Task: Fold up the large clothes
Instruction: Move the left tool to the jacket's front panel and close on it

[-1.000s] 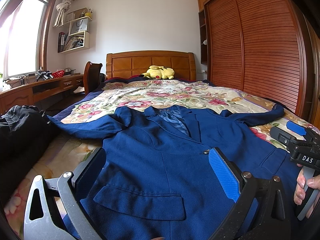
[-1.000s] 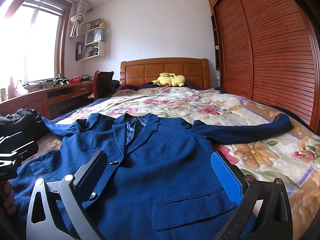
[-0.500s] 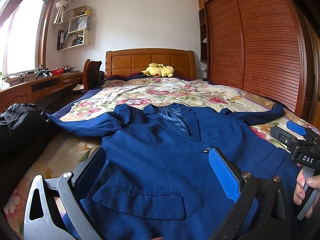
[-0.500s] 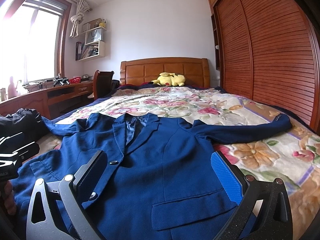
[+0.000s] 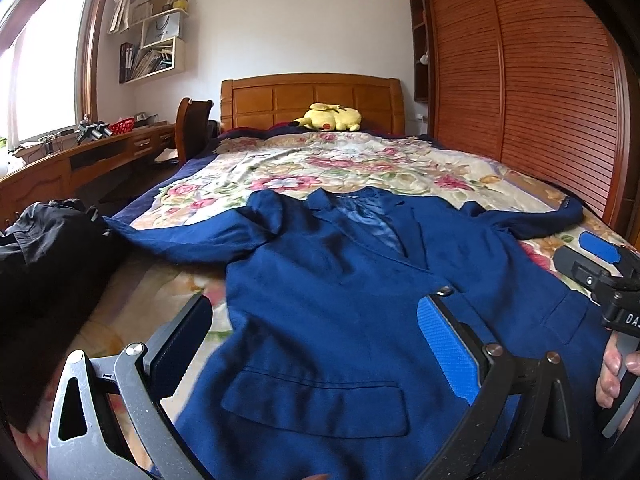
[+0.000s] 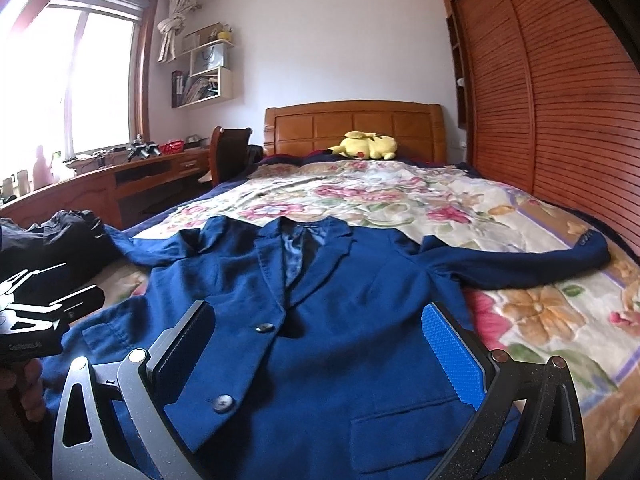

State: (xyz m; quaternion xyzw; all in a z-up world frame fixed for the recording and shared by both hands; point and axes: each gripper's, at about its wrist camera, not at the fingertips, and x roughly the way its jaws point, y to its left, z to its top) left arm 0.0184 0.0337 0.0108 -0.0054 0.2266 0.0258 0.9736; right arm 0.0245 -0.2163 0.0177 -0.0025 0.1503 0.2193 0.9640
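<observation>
A dark blue blazer [image 5: 340, 312] lies face up and buttoned on the floral bedspread [image 5: 320, 168], sleeves spread to both sides. It also shows in the right wrist view [image 6: 340, 320]. My left gripper [image 5: 316, 344] is open and empty, low over the blazer's left front above a flap pocket [image 5: 316, 400]. My right gripper [image 6: 316, 344] is open and empty over the blazer's lower front, near its buttons [image 6: 265, 327]. The right gripper also shows at the right edge of the left wrist view [image 5: 596, 264], and the left gripper at the left edge of the right wrist view [image 6: 44, 312].
A pile of black clothing [image 5: 44, 256] lies at the bed's left edge beside one sleeve. A yellow plush toy [image 5: 332, 117] rests by the wooden headboard [image 5: 312, 100]. A slatted wooden wardrobe [image 5: 520, 92] stands right, a desk [image 5: 72, 160] and chair [image 5: 194, 128] left.
Both grippers have moved slightly, the left one a little to the left and lower over the blazer. The blazer has not moved. Both stay open.
</observation>
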